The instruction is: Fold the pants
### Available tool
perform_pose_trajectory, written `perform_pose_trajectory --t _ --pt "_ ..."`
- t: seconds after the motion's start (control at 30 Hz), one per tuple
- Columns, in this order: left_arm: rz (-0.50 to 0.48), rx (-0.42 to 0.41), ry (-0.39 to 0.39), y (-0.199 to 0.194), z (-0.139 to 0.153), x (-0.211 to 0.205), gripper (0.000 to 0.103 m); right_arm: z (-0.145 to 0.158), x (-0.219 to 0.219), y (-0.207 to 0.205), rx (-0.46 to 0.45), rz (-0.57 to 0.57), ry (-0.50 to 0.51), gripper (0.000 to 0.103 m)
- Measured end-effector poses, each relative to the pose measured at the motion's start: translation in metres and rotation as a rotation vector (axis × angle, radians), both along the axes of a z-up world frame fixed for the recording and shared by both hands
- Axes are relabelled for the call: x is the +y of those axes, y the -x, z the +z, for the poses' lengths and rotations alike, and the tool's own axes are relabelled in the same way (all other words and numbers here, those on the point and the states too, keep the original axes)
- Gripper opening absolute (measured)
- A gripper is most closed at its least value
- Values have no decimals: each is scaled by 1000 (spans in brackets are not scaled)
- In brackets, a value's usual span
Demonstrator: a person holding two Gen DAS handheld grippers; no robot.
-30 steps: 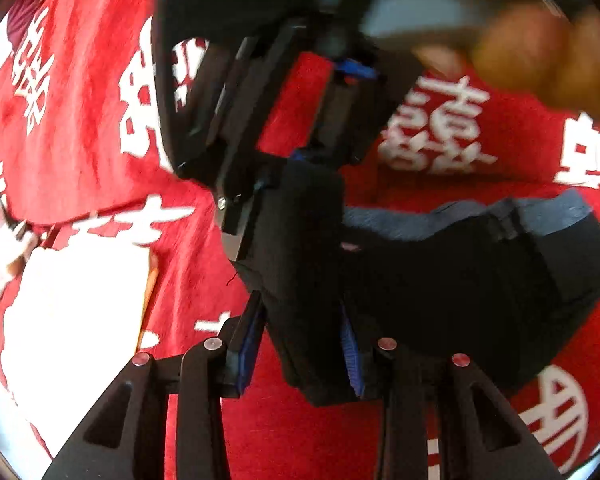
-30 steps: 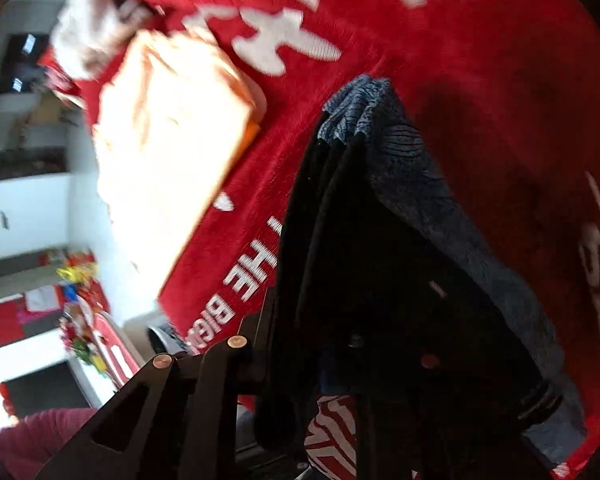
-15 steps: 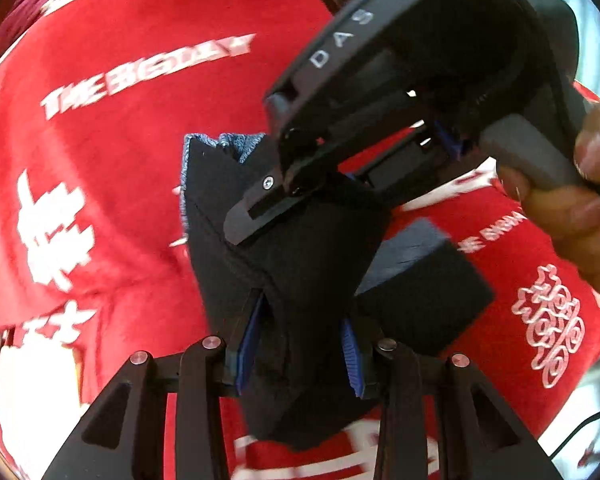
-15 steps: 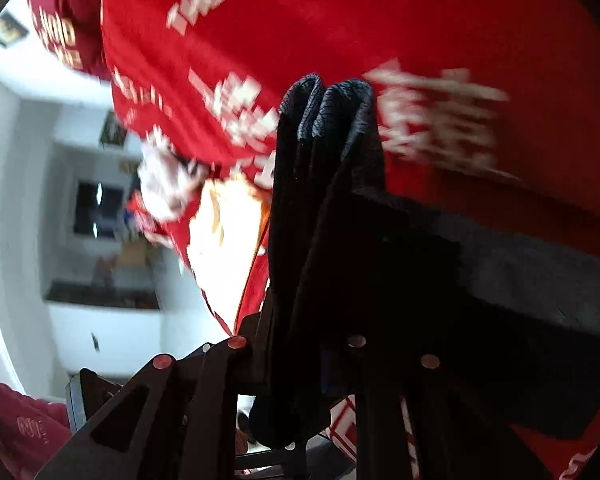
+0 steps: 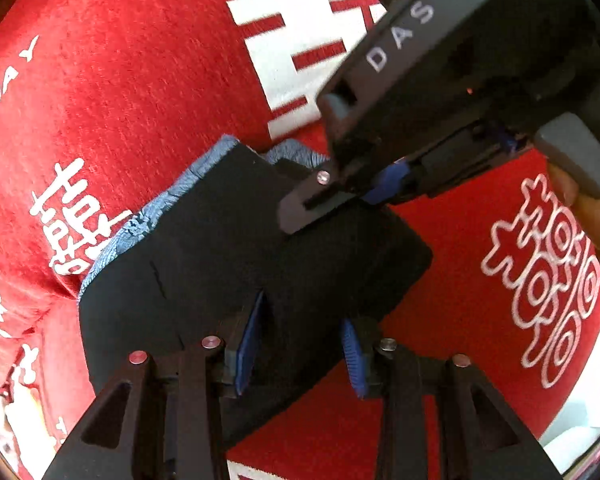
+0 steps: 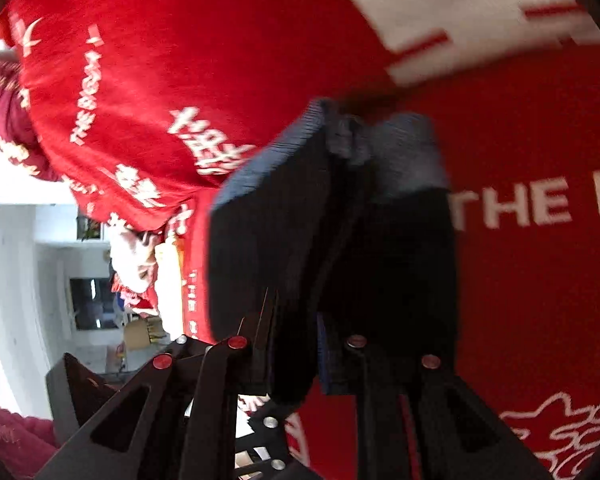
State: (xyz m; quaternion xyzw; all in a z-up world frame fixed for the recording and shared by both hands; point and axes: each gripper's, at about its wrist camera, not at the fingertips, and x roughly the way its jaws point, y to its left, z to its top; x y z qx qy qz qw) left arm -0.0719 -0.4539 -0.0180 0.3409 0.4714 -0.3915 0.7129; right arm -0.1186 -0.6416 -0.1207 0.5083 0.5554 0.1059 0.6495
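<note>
Folded pants are being carried over the red cloth, pinched in both hand-held grippers.

The left hand-held gripper (image 5: 304, 344) is gripping the dark pants (image 5: 204, 264), its jaws having just been opening a little with fabric between them; the right hand-held gripper (image 6: 300, 356) is clamping the same bundle, nearly closed. Next move, I judge: lowering it flat (the red cloth (image 5: 148, 80) is offering open room all around, its edge showing far right).
</note>
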Motion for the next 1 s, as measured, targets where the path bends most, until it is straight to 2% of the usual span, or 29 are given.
perform_pose_trajectory --t 0.03,0.1,0.13,0.23,0.3,0.43,0.5,0.53,0.6,0.67,0.73,0.77,0.83,0.87,0.93,0.97,1.0 --pt "-6 -3 -8 2 -1 1 41 -6 -1 3 7 -2 -3 18" --pt "-4 13 -18 1 0 4 53 -8 0 4 13 2 -10 19" --pt "10 53 -10 1 1 7 56 -9 1 4 22 7 -9 19" --pt "43 117 18 -3 14 23 57 -15 5 3 53 25 14 21" --pt "67 114 25 -7 24 35 57 -6 15 -3 71 54 79 21" --pt "204 143 37 -37 38 73 57 7 26 3 105 102 205 21" --pt "263 137 14 -53 35 88 57 11 25 9 120 89 225 22" --pt "299 139 0 -61 33 94 57 13 21 16 125 54 201 22" --pt "386 162 -3 -79 27 111 57 9 14 32 129 -41 106 39" --pt "457 182 -3 -98 16 125 57 1 9 49 122 -136 -17 52" --pt "498 206 -11 -110 5 134 57 -10 9 56 136 -207 -83 52" --pt "509 213 -19 -113 0 137 57 -14 8 58 127 -231 -108 51" --pt "524 244 -30 -117 -11 140 57 -15 11 53 108 -251 -97 22" --pt "526 247 -29 -117 -14 141 57 -13 13 51 103 -243 -90 17" --pt "512 247 -21 -111 -16 140 62 -9 19 48 116 -215 -32 15" --pt "505 249 -19 -109 -18 140 69 -8 17 55 135 -195 -2 15" --pt "498 251 -18 -106 -20 138 72 -9 21 53 149 -183 13 15"
